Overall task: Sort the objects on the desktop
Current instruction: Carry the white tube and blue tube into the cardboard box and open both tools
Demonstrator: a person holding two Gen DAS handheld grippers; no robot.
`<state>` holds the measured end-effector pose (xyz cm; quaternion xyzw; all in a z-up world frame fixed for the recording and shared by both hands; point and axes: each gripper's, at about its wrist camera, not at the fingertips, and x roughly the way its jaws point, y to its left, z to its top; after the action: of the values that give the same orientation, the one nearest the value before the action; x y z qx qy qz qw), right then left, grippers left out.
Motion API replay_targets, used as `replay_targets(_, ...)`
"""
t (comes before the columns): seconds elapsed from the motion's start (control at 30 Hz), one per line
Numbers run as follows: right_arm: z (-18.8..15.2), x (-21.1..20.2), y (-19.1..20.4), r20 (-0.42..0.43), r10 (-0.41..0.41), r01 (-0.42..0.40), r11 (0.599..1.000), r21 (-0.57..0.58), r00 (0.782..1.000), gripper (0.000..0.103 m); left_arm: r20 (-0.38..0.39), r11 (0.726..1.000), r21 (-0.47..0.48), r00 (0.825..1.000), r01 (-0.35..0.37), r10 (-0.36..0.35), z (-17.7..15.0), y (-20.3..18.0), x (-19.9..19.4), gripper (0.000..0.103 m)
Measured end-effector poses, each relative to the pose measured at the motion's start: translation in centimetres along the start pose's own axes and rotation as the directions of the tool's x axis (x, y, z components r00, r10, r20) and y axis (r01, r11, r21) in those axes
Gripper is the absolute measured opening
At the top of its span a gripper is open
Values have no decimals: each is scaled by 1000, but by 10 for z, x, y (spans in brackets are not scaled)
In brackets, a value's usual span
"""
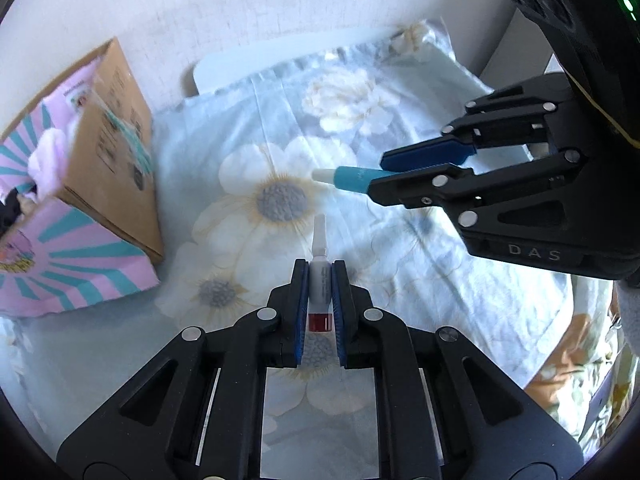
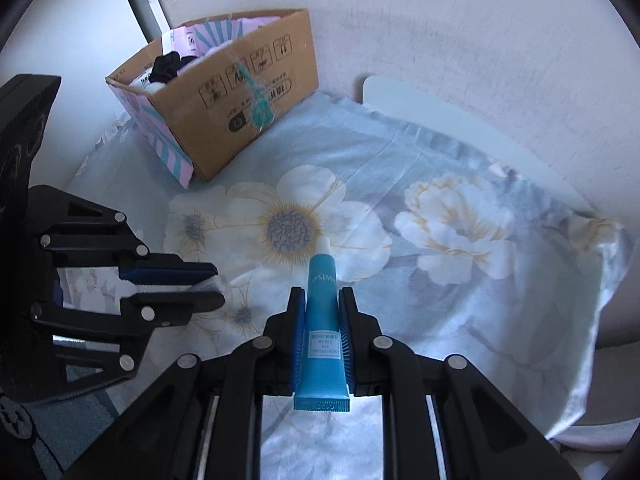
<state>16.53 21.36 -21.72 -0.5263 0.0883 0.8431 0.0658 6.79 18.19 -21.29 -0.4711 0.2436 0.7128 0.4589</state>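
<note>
Desktop objects are half sorted, by my guess: cardboard box [image 2: 224, 92] at the back of the floral cloth [image 2: 460, 280] w/ dark and pale bits already inside, and no loose items on the cloth that I can see. Right claw [image 2: 322, 304] is clamped on a blue cream tube [image 2: 323, 320]; left claw [image 1: 320, 280] pinches a small white tube w/ red end [image 1: 320, 280]. Both sit above the cloth, well apart from the box. Left to do: drop both in.

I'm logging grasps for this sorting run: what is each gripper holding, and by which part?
The left gripper clamps a small white tube with a red end around its middle. The right gripper clamps a blue cream tube at mid-body, cap pointing away.
</note>
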Motion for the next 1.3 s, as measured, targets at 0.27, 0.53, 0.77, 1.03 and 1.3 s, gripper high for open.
replay_targets(0.27,26,-49,9,41,-64,64,998,-8,997,15,56,1000,12,998,2,-3,35,17,-52,10)
replay_targets(0.53,91,-102,32,120,-108,115,992,-49,987,15,162,999,-4,986,-41,41,79,67,-115,10)
replay_targets(0.77,162,-111,72,176,-81,104,986,-127,981,15,199,989,-101,972,-110,128,94,155,-153,10)
replay_targets(1.03,233,-57,134,146,39,-4,974,-228,988,16,139,959,-235,971,-161,197,77,266,-156,10)
replay_targets(1.3,258,20,182,32,151,-137,955,-263,988,15,30,936,-322,986,-145,163,46,325,-124,10)
